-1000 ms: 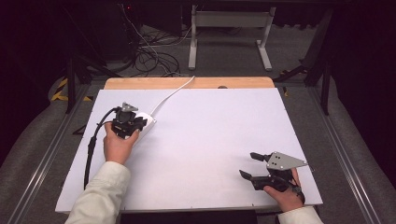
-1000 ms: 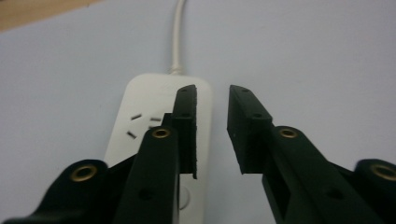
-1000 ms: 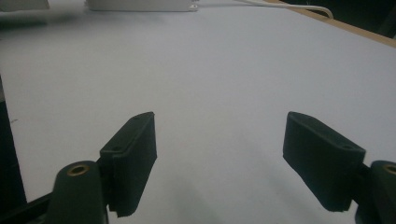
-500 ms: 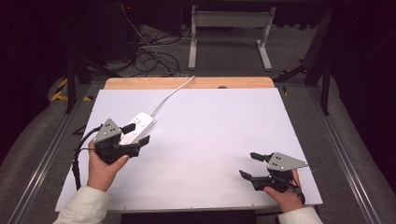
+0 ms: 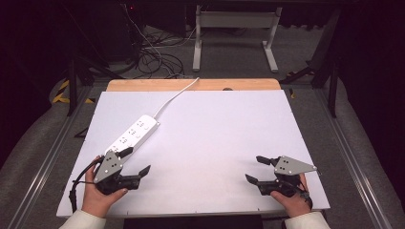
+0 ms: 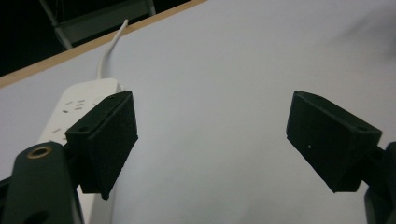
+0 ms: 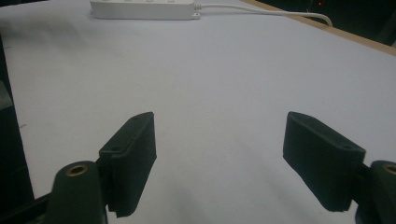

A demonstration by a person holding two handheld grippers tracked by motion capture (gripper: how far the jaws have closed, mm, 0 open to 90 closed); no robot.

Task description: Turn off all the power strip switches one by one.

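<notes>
High view sits above the near edge, looking forward and down over the whole table (image 5: pixel 215 143). Each gripper view rides low and close to the tabletop, looking out between its own jaws. All three share the power strip (image 5: pixel 133 136) at far left.

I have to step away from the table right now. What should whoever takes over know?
Left tool: open, nothing between its jaws, which have just been opening; near the table's front left.
Right tool: open, empty, front right.
Power strip: flat on the table's left side, next to the left tool, cable running off the far edge.
Done: strip set down and released.
Left: nothing visibly pending.
</notes>
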